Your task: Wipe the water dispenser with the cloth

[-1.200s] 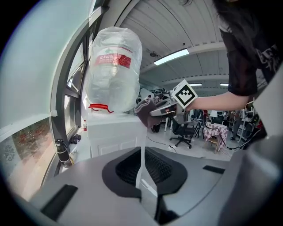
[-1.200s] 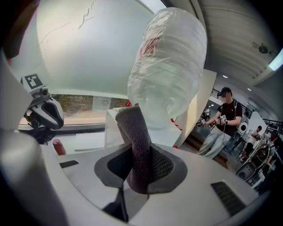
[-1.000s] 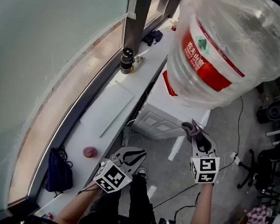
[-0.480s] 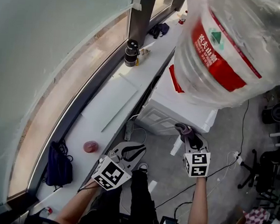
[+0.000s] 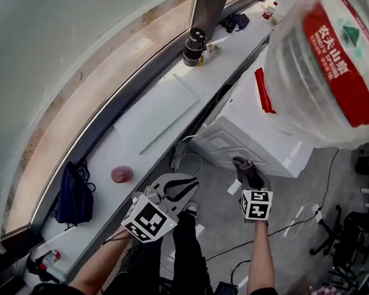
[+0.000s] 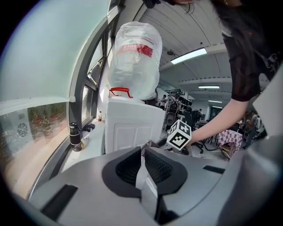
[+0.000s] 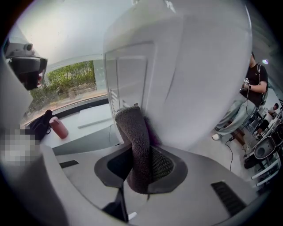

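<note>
The white water dispenser (image 5: 260,139) stands by the window ledge with a big clear bottle (image 5: 332,66), red-labelled, on top. My right gripper (image 5: 250,181) is shut on a dark grey cloth (image 5: 246,169). In the right gripper view the cloth (image 7: 135,141) sticks up between the jaws, its tip against the dispenser's panelled white face (image 7: 132,79). My left gripper (image 5: 190,186) hangs lower left of the dispenser, shut, with nothing in it. In the left gripper view its pads (image 6: 161,167) meet, and the dispenser (image 6: 132,126) stands ahead beyond them.
On the white ledge (image 5: 134,146) are a black flask (image 5: 194,47), a flat white board (image 5: 162,110), a pink object (image 5: 121,173) and a dark bag (image 5: 75,196). Cables (image 5: 292,227) cross the floor. A person (image 7: 254,84) stands off to the right.
My right gripper has carried the cloth closer to the dispenser's lower front. The left gripper has stayed low beside it. The head view has swung, so the bottle sits further right.
</note>
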Available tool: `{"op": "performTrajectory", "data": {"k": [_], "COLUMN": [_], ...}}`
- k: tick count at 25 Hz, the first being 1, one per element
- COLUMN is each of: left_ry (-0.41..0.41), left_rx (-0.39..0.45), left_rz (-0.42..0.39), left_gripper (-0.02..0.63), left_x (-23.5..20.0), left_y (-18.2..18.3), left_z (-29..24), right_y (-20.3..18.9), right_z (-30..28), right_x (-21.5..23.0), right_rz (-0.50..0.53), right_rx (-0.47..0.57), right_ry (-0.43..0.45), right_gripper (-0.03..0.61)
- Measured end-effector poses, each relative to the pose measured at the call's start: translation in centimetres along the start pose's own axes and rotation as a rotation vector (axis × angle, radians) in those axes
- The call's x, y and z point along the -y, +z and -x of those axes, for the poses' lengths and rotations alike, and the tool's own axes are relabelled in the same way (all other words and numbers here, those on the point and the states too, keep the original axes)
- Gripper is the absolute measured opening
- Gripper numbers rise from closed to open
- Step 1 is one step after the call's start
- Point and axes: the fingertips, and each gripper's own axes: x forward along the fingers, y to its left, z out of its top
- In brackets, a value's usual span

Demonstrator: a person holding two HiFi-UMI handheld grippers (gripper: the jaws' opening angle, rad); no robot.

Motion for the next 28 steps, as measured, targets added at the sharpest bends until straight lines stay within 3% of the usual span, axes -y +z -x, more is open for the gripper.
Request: {"op": "performTrajectory", "data": {"k": [9,19,28], "left_ry": [0.069,0.089,0.078], "left_rx": [-0.015,-0.005,-0.025], "left_rz": [0.033,0.009,0.004], "left_gripper": [0.031,0.031,0.031], "left_x": [-1.5,-2.4,-2.0], "left_y": [-4.0,-7.2,-8.1], "left_z": [-0.7,-2.3,-3.1], "right_y": [-6.0,-11.9,-14.2], "right_z": [-8.7,-16.2,-17.1], "right_x": [-1.7,-3.1,-2.8], "right_rz": [-0.058,-0.075,-0.168], "right_rx": [-0.113,-0.226,-0.306], "right_ry": [0.023,0.032,0.023], "right_gripper": [0.1,0.1,0.1]}}
